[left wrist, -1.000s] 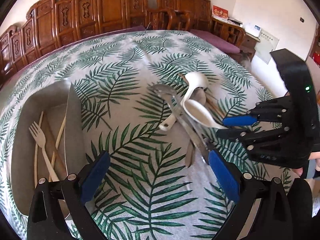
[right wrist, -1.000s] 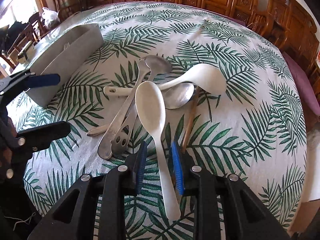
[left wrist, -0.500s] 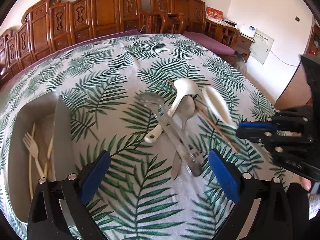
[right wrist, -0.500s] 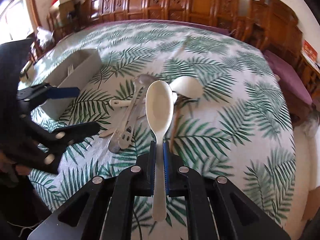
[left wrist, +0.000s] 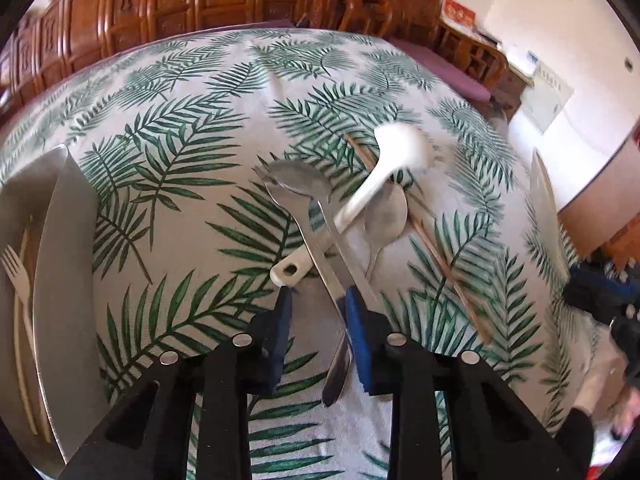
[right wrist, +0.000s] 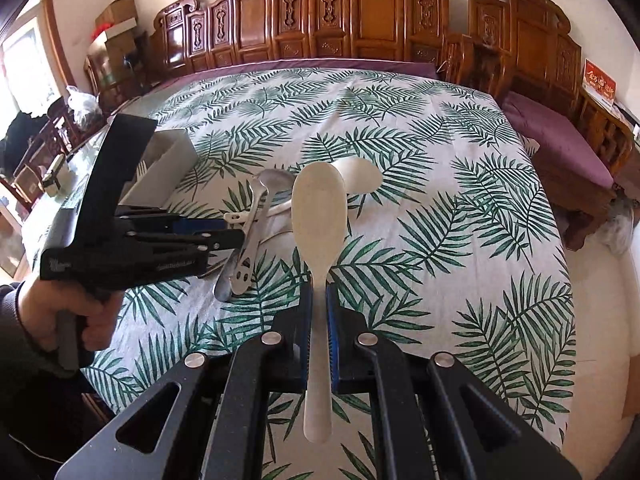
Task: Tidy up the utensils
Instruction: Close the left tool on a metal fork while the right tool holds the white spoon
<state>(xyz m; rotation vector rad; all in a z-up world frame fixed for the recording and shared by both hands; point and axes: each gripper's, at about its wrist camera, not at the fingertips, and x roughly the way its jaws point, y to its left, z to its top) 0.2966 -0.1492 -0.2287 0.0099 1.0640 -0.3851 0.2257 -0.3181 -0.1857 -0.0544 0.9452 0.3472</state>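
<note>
The right gripper [right wrist: 319, 300] has its blue-padded jaws clamped tight on the slender handle of a cream plastic rice paddle [right wrist: 318, 216] — the paddle is up off the table, its broad oval blade pointing away from the camera and its handle end poking back past the pads.

Over on the other side, the left gripper [left wrist: 316, 312] has its jaws part-way in, straddling the long handle of a steel spork-tipped spoon [left wrist: 308, 240]; the right pad sits against that handle while the left pad stands clear of it, so there is a gap and no firm grip to be seen. The handle lies flat on the palm-leaf printed tablecloth [left wrist: 180, 184].

Just beyond the pads comes the pile: a white plastic ladle [left wrist: 372, 184] lies slantwise across the steel handles, its holed handle end just ahead of the left pad and its bowl blurred at the far end. A second flat steel handle [left wrist: 340, 248] runs beside the spork's, a plain steel spoon [left wrist: 386, 216] lies bowl-up just right of the ladle's stem, and a thin wooden chopstick [left wrist: 424, 236] slants along the pile's right side.

Far to the left edge sits a grey rectangular utensil tray [left wrist: 64, 280] — a pale fork [left wrist: 16, 276] lies in it beside some thin pale sticks. Carved wooden chairs [right wrist: 360, 12] line the table's far side.
</note>
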